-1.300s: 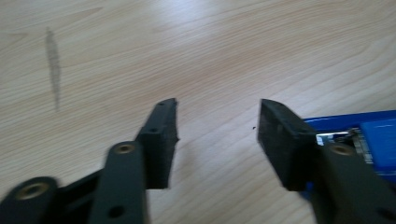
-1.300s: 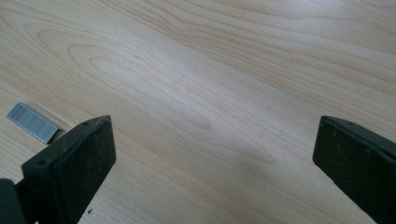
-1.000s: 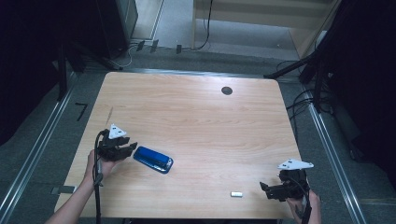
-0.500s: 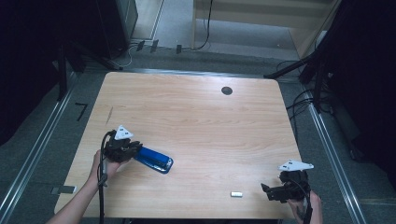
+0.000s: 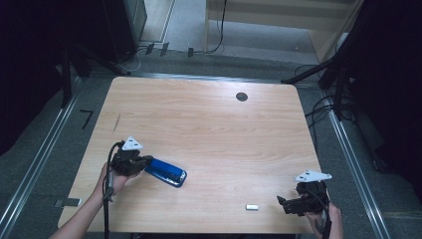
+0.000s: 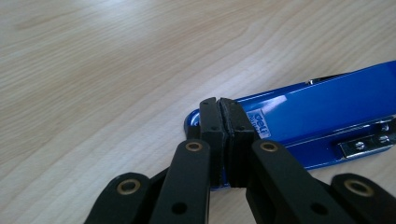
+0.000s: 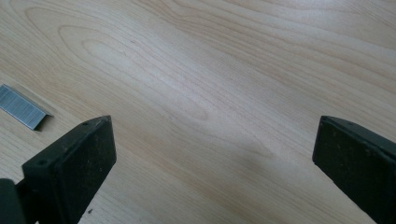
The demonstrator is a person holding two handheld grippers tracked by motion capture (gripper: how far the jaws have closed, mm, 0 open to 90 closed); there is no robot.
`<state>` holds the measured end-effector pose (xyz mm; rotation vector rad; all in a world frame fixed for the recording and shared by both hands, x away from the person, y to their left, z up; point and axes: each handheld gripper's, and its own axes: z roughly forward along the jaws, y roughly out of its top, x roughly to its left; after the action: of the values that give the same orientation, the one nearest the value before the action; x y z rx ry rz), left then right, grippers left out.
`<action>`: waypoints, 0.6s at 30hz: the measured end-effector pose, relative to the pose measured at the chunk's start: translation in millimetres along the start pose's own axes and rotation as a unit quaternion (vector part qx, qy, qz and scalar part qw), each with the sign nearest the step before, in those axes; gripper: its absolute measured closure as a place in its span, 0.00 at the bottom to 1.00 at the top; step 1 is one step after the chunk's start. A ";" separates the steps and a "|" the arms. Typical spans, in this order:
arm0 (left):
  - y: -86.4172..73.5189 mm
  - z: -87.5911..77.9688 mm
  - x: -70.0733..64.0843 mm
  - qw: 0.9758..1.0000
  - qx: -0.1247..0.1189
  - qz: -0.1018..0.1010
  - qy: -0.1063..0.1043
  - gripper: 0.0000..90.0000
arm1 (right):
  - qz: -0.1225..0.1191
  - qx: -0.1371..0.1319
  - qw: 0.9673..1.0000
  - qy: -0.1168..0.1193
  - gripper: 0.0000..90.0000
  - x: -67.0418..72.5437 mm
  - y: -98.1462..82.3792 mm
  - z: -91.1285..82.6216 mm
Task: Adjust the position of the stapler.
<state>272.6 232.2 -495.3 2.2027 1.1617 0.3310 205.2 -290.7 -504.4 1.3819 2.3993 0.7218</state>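
The left gripper (image 6: 219, 121), jaws just closed together, touched the blue stapler (image 5: 166, 172), nothing pinched; the right gripper (image 7: 212, 154) waited wide open and empty near the untouched staple strip (image 7: 23, 107), loading undone.

A glossy blue stapler (image 5: 166, 172) and silver staple strip (image 5: 252, 206) on my pale wood-grain surface (image 5: 209, 129); my hand-held grippers are black.

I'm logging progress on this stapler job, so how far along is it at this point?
Early. Done: the left gripper has just closed its jaws, pads together at the rear end of the blue stapler; whether they pinch part of it I cannot tell. In hand: that hold. Left: the staple strip lies untouched on the table, near the right gripper, whose jaws are open.
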 end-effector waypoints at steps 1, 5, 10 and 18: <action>0.4 0.2 -2.4 1.000 0.002 0.003 -0.002 0.99 | -0.002 -0.001 1.000 0.000 0.00 0.7 0.4 -0.3; 2.1 0.5 -11.6 1.000 0.014 0.013 -0.011 0.99 | -0.009 0.000 1.000 0.002 0.00 2.0 1.2 -0.8; 3.2 0.3 -16.5 1.000 0.023 0.015 -0.013 0.99 | -0.009 0.003 1.000 0.005 0.00 0.9 0.3 -0.5; 3.3 -1.0 -18.9 0.999 0.032 0.016 -0.012 1.00 | -0.011 0.004 1.000 0.005 0.00 1.3 0.3 -0.9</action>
<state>263.3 215.8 -491.3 2.2764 1.1400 0.2847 204.3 -289.8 -503.4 1.3549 2.4233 0.7167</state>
